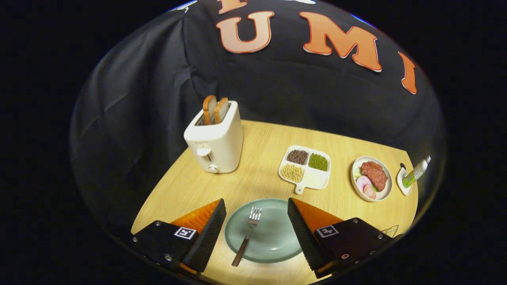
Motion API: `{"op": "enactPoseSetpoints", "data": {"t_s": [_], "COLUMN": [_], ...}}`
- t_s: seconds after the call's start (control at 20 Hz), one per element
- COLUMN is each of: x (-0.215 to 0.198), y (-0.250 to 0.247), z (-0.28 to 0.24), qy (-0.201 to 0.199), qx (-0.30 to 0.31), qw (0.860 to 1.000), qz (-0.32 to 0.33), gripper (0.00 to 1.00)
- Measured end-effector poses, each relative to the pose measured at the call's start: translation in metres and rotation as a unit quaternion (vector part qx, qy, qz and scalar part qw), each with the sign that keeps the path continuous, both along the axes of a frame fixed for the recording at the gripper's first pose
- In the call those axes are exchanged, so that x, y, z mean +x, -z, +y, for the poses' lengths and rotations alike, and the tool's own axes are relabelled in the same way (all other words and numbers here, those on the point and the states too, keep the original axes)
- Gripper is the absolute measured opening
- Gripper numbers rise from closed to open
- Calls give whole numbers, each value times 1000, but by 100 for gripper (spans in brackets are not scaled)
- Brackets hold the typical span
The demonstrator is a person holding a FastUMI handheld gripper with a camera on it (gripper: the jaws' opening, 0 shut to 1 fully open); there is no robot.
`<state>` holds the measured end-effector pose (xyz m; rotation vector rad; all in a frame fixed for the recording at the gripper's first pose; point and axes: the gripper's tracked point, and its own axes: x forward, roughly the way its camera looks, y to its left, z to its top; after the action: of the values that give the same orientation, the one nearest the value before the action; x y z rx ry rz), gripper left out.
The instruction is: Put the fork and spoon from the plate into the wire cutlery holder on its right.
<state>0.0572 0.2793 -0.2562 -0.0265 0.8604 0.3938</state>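
A green round plate (273, 241) lies on the wooden table between my two fingers. On it rests a fork (247, 235) with a brown handle, tines pointing away from me and the handle end hanging over the plate's near rim. My gripper (256, 204) stands open above the plate, with a finger on each side of the fork and touching nothing. A corner of the wire cutlery holder (391, 230) peeks out past the right finger, mostly hidden by it.
A white toaster (216, 140) with two bread slices stands beyond the left finger. Farther back sit a divided tray of beans (305, 168), a plate of food (372, 178) and a small dish holding a tube (414, 174).
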Motion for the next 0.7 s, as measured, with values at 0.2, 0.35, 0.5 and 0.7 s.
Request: {"op": "enactPoseSetpoints", "data": {"t_s": [0.2, 0.35, 0.5, 0.7], "x": [-18, -35, -44, -56], "y": [47, 86, 112, 129], "z": [7, 11, 11, 12], "qy": [-19, -26, -30, -39], "qx": [-27, -41, -61, -88], "qw": [994, 984, 974, 961], "qz": [103, 172, 214, 260], "gripper": [93, 91, 82, 72]}}
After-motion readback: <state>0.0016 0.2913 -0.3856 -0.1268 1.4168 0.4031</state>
